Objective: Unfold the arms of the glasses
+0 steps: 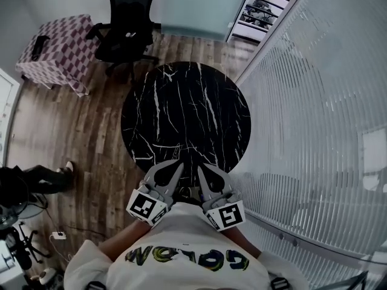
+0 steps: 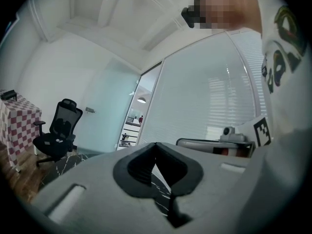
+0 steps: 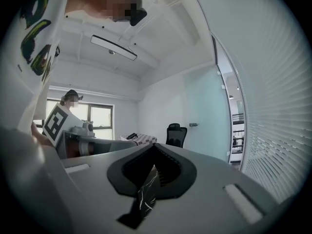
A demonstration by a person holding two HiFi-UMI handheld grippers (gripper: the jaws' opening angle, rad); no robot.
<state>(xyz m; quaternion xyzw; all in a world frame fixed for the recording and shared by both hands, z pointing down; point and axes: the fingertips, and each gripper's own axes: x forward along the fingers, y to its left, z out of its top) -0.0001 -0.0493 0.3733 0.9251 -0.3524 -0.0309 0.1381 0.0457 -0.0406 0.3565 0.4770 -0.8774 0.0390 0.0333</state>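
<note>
As the person is holding the left gripper (image 1: 174, 169) and right gripper (image 1: 204, 173) side by side at the six o'clock rim of the round black marble table (image 1: 181, 107), both jaws are pressing fully closed, gripping nothing. The glasses cannot be made out in any view. A slatted wall (image 1: 314, 132) is crowding the table at three o'clock. An office chair (image 1: 127, 32) is standing at eleven o'clock, with a checkered table (image 1: 57, 44) at ten.

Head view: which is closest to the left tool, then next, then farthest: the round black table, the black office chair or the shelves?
1. round black table, right in front of the left tool.
2. black office chair, past the table's far side, toward the left.
3. shelves, farthest, through the doorway at the top right.
</note>
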